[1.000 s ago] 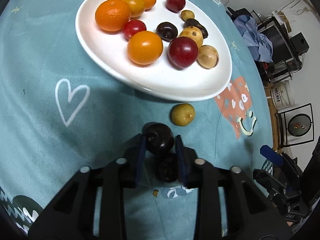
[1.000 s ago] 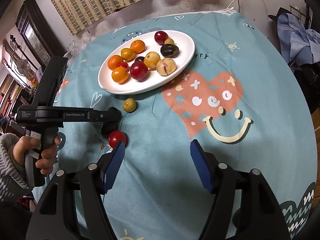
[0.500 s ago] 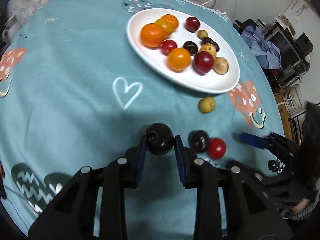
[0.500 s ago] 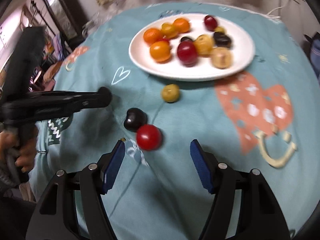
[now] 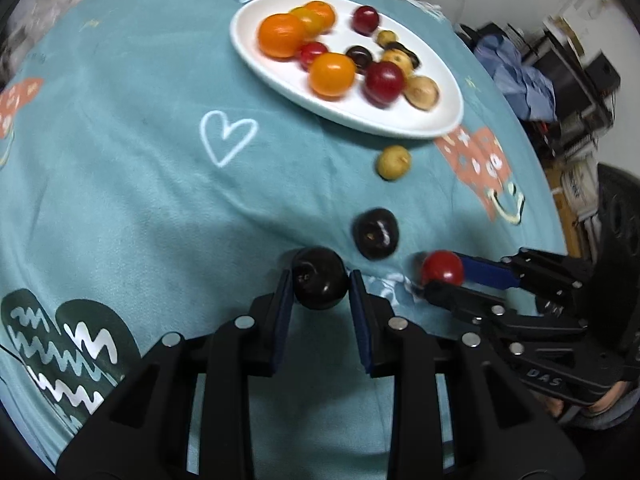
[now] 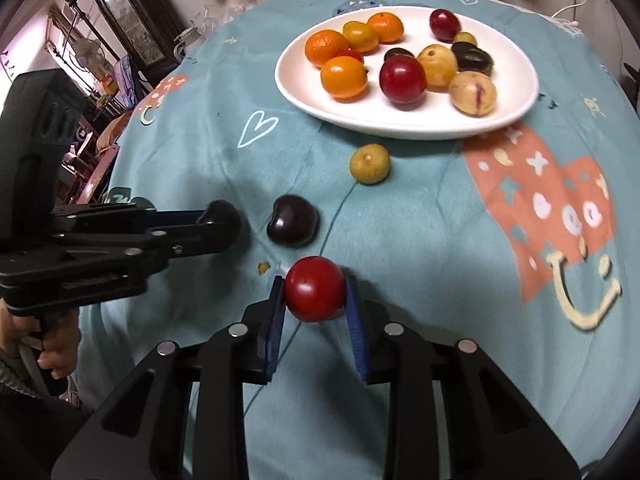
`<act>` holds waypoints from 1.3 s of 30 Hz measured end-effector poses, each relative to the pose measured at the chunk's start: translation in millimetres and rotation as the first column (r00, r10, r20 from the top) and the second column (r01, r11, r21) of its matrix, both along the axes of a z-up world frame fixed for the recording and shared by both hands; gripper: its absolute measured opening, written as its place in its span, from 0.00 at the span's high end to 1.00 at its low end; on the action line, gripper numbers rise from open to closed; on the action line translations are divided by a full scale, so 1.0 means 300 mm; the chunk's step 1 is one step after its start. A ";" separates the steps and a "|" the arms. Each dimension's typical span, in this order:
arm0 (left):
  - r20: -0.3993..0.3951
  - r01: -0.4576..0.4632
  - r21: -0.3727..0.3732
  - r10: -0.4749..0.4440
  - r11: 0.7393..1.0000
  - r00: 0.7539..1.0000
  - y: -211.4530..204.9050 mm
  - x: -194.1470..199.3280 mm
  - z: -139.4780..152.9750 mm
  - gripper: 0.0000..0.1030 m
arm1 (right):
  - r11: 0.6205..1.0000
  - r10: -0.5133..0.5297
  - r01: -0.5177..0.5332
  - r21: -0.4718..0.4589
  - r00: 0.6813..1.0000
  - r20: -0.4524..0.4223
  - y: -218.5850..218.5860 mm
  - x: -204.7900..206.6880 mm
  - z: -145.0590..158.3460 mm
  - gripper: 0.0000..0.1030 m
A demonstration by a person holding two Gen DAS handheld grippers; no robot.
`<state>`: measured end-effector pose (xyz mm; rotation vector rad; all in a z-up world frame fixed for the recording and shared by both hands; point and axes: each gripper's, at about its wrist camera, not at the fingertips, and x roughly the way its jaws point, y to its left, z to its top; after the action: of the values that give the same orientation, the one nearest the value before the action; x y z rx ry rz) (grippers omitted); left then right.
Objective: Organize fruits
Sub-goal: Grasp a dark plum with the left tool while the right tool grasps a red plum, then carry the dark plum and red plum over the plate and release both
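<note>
A white oval plate (image 5: pixel 408 124) (image 6: pixel 408 126) at the far side holds several oranges, red and dark plums and yellow fruits. My left gripper (image 5: pixel 320 284) is shut on a dark plum (image 5: pixel 319 283), held above the teal cloth; it also shows in the right wrist view (image 6: pixel 222 216). My right gripper (image 6: pixel 314 290) is shut on a red plum (image 6: pixel 315 289), which the left wrist view shows at the right (image 5: pixel 442 268). A second dark plum (image 5: pixel 375 234) (image 6: pixel 292 221) and a small yellow-green fruit (image 5: pixel 394 162) (image 6: pixel 369 164) lie loose on the cloth before the plate.
The round table wears a teal cloth (image 6: pixel 400 220) with a white heart outline (image 5: pixel 226 136) and an orange heart with a smiley (image 6: pixel 560 216). Dark furniture (image 6: pixel 132 16) stands beyond the left edge, and clutter (image 5: pixel 560 76) beyond the right edge.
My right gripper moved in and closed on the red plum, which lay loose beside the second dark plum. My left gripper has kept its dark plum and drawn back from the plate.
</note>
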<state>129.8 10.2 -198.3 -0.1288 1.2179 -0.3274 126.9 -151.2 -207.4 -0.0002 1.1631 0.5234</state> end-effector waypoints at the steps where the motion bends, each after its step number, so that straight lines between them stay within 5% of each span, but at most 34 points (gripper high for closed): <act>1: 0.011 0.013 0.017 -0.013 1.000 1.000 -0.013 -0.012 0.006 0.72 | 1.000 -0.003 0.003 -0.009 1.000 0.007 -0.008 -0.010 0.004 0.71; 8: 0.133 0.058 0.124 -0.074 0.991 0.988 -0.090 -0.047 0.123 0.72 | 0.996 -0.087 0.087 -0.001 0.993 0.086 -0.103 -0.058 0.101 0.71; 22: 0.328 -0.001 0.144 -0.047 0.990 0.943 -0.124 0.072 0.417 0.72 | 0.987 -0.162 0.146 0.074 0.940 0.302 -0.180 -0.013 0.414 0.71; 39: 0.359 -0.029 0.149 -0.026 0.988 0.933 -0.116 0.097 0.480 0.72 | 0.983 -0.177 0.148 0.111 0.926 0.332 -0.201 -0.019 0.491 0.71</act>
<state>158.8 -24.7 -54.3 0.0620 0.8730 -0.2423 121.3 -211.4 -60.1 0.0756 0.7921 0.4049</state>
